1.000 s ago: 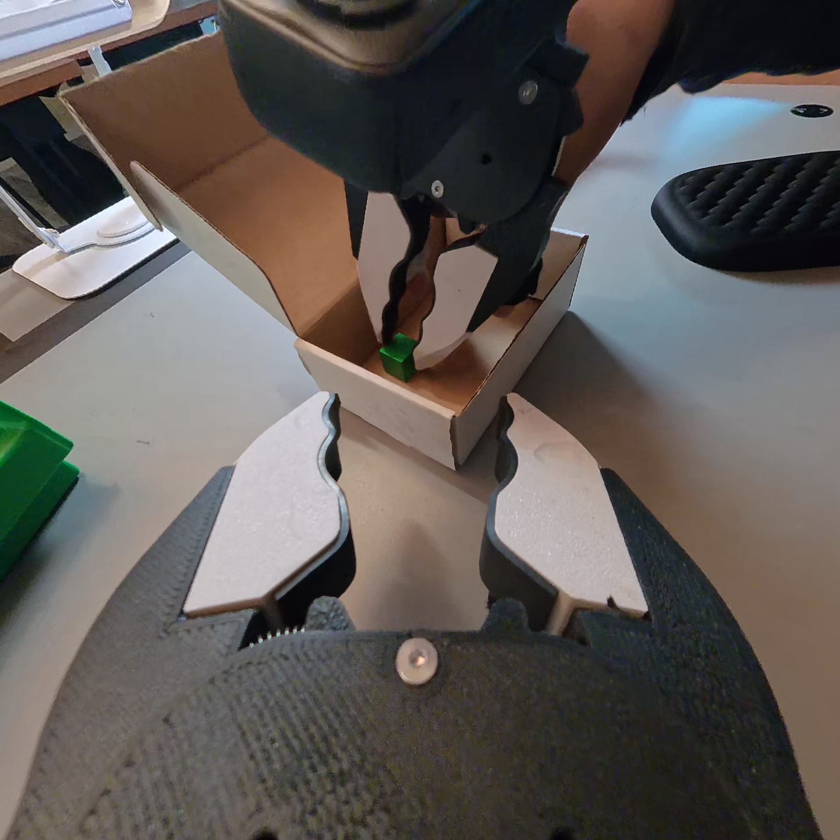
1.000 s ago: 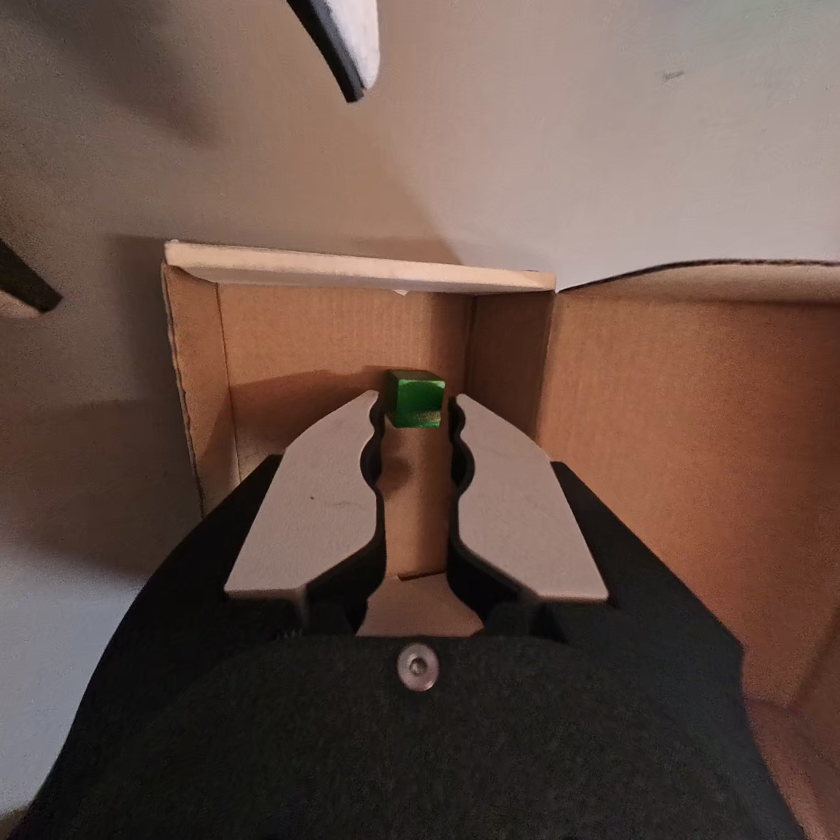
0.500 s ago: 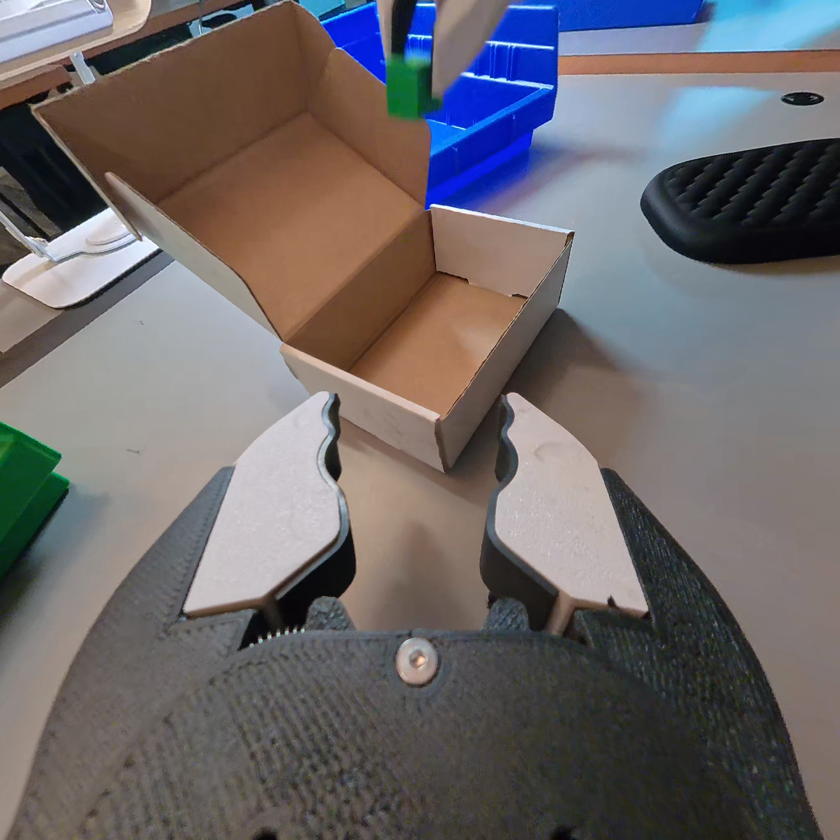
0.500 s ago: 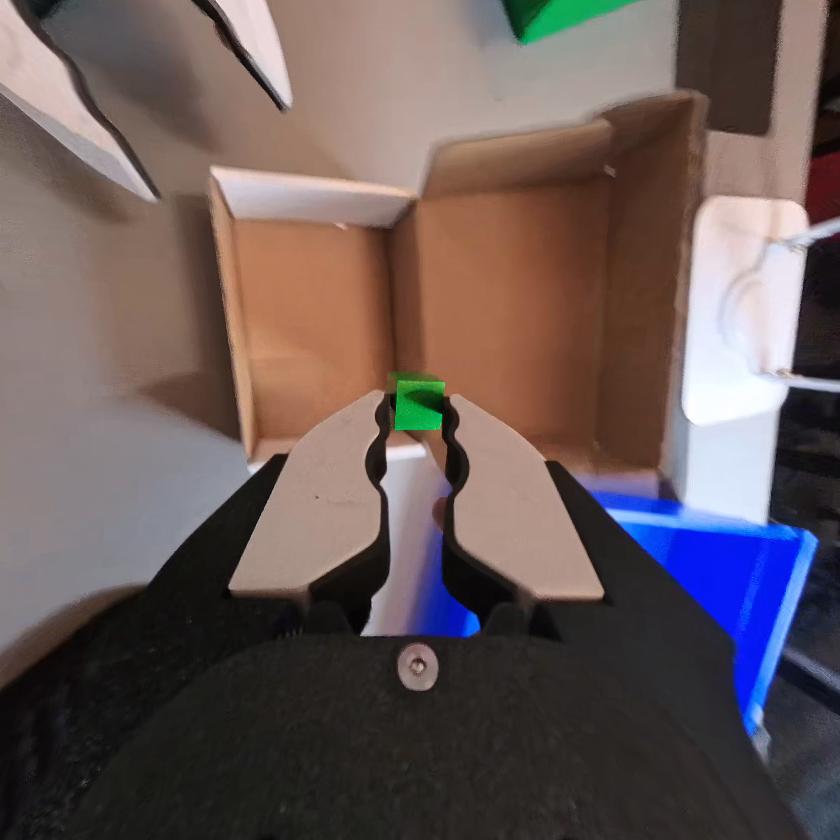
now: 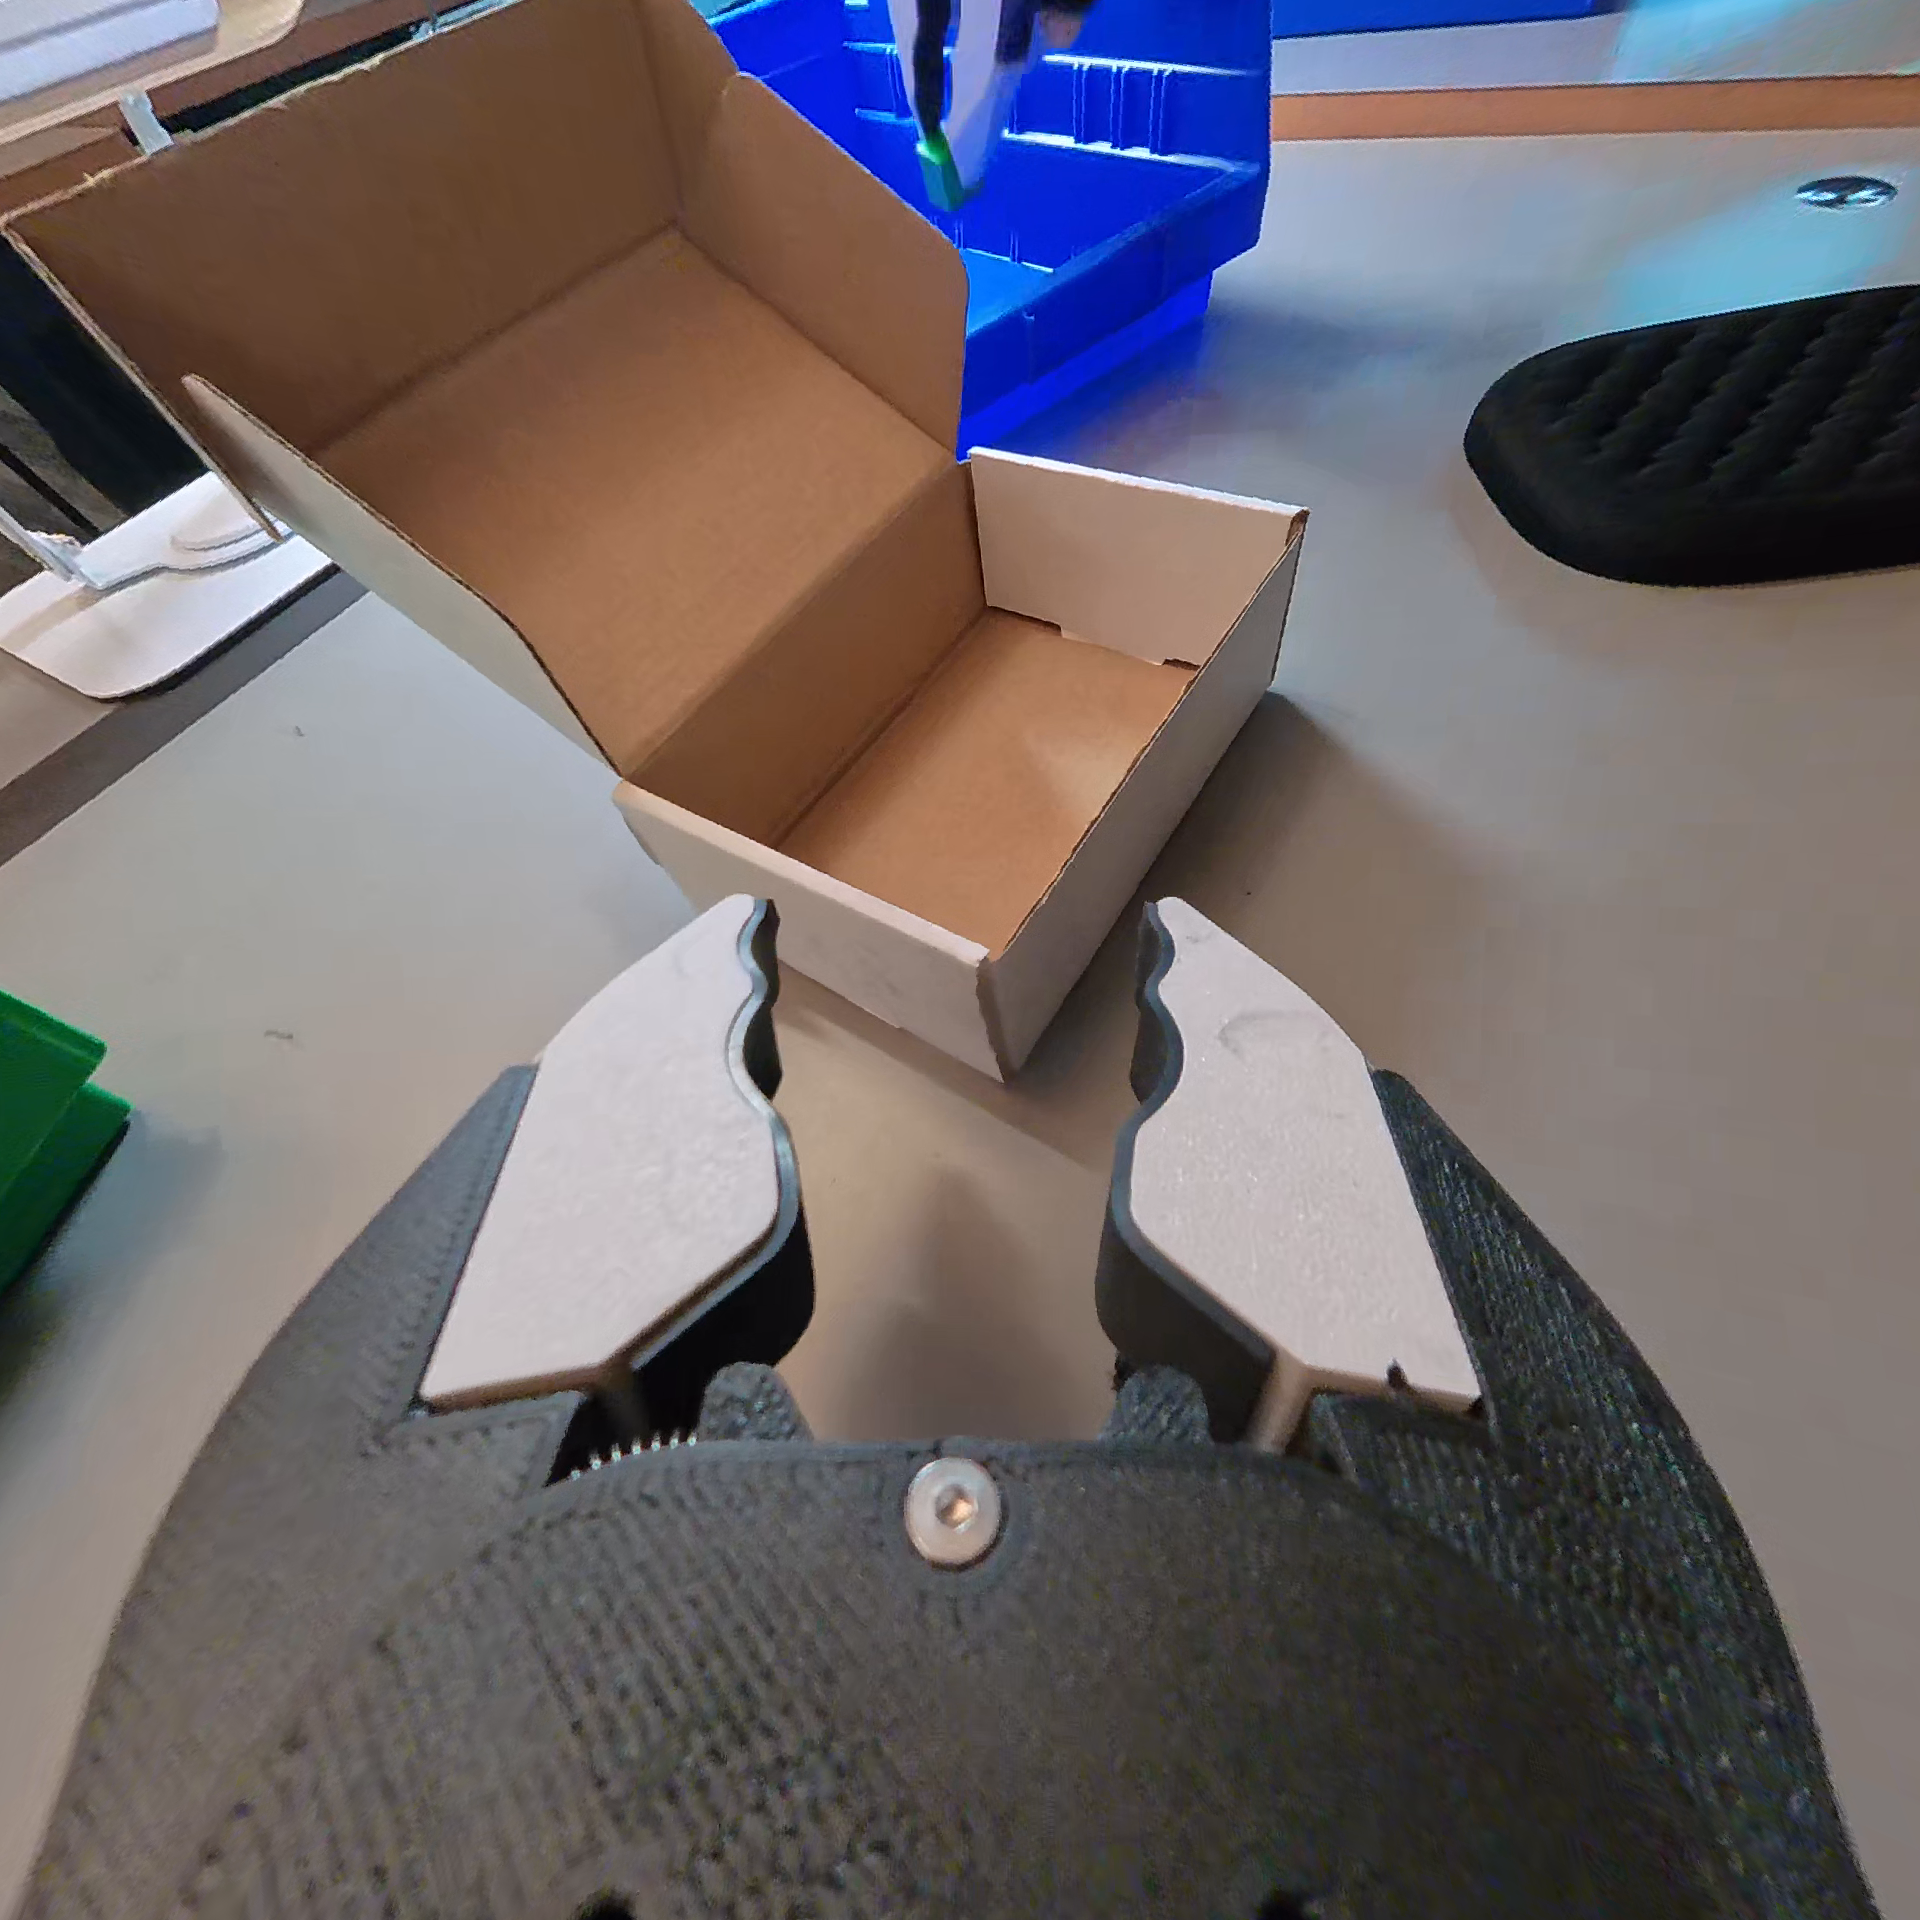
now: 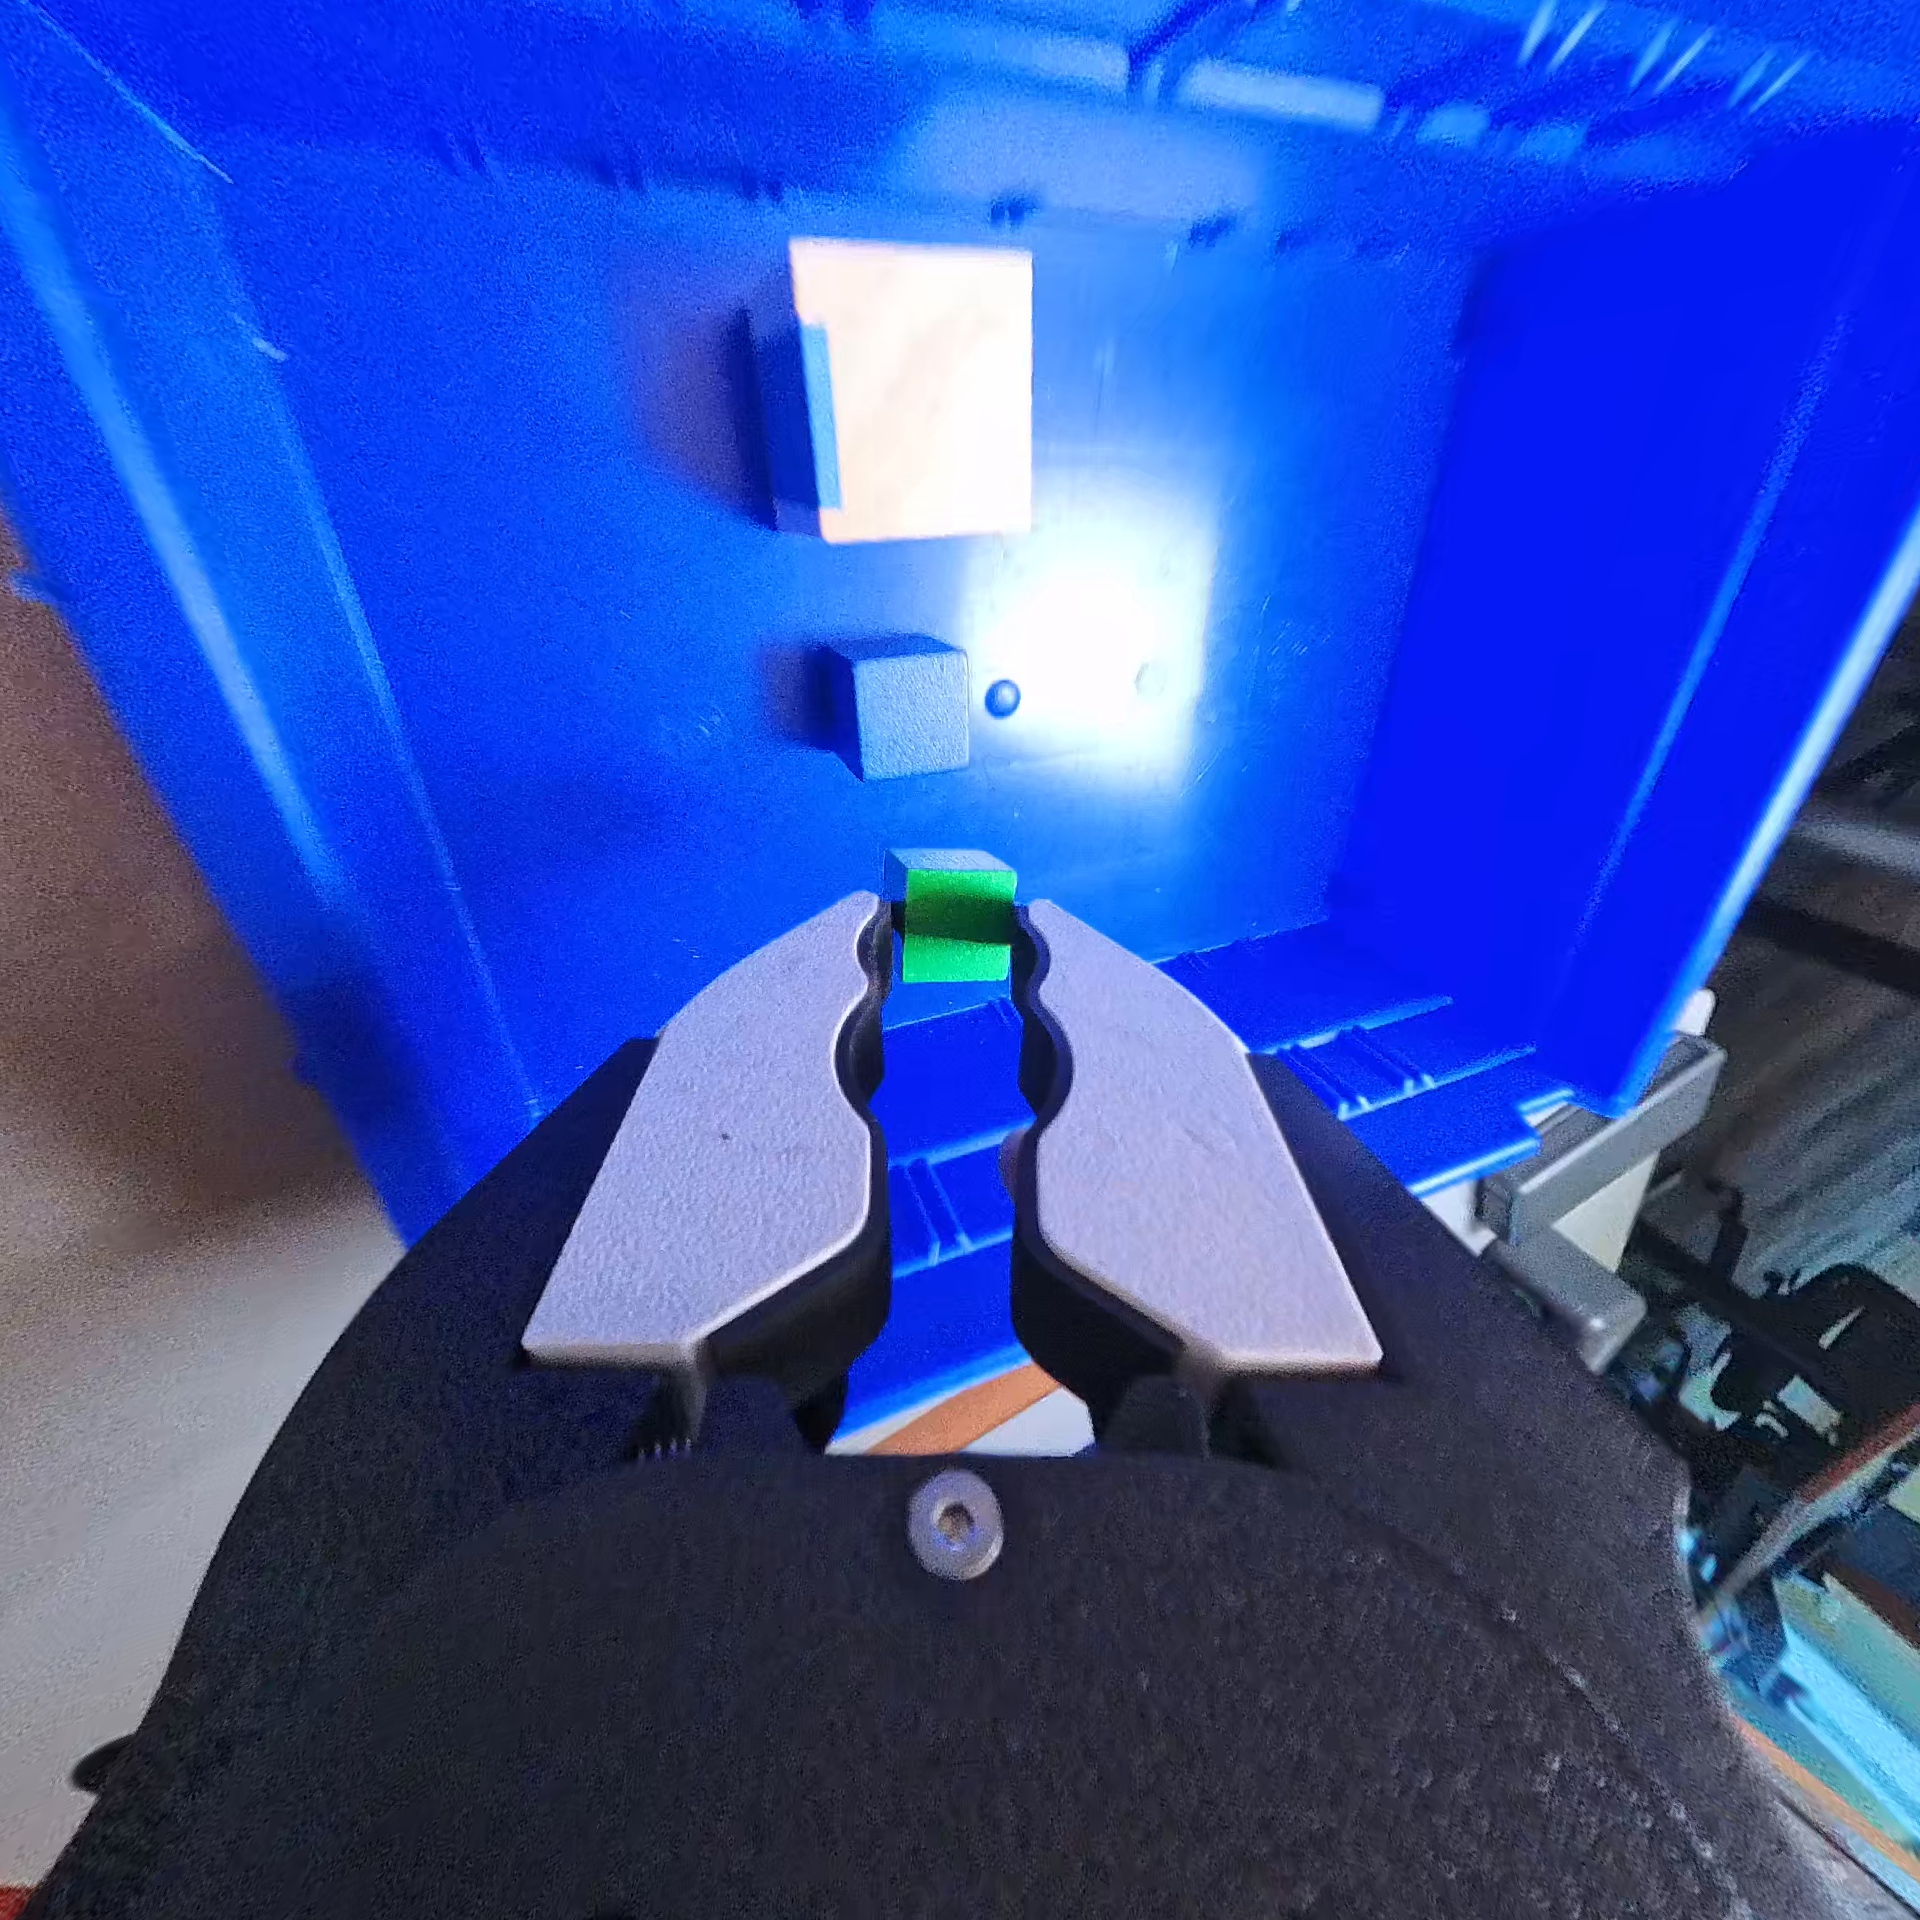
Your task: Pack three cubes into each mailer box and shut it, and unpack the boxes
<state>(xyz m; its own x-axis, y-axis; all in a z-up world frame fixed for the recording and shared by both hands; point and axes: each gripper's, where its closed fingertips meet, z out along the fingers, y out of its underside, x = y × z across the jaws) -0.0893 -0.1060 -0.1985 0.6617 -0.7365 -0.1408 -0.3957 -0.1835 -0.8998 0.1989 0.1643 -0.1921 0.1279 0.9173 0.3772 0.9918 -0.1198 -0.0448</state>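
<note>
The green cube (image 6: 956,928) sits pinched at the tips of the right gripper (image 6: 954,935), hanging above the floor of the blue bin (image 6: 416,520), where a grey cube (image 6: 911,707) and a tan block (image 6: 925,390) already lie. A cube has no long axis; its faces look square to the fingers. The mailer box (image 5: 883,790) stands empty, lid flung back toward the tabletop's far edge, so the unpacking looks nearly done. The left gripper (image 5: 956,977) waits wide and empty at the box's near corner.

Your left gripper (image 5: 956,1003): jaws spread wide, empty, low over the table. Your right gripper (image 6: 954,940): jaws clamped on a green cube (image 6: 956,935), tips pointing down.
</note>
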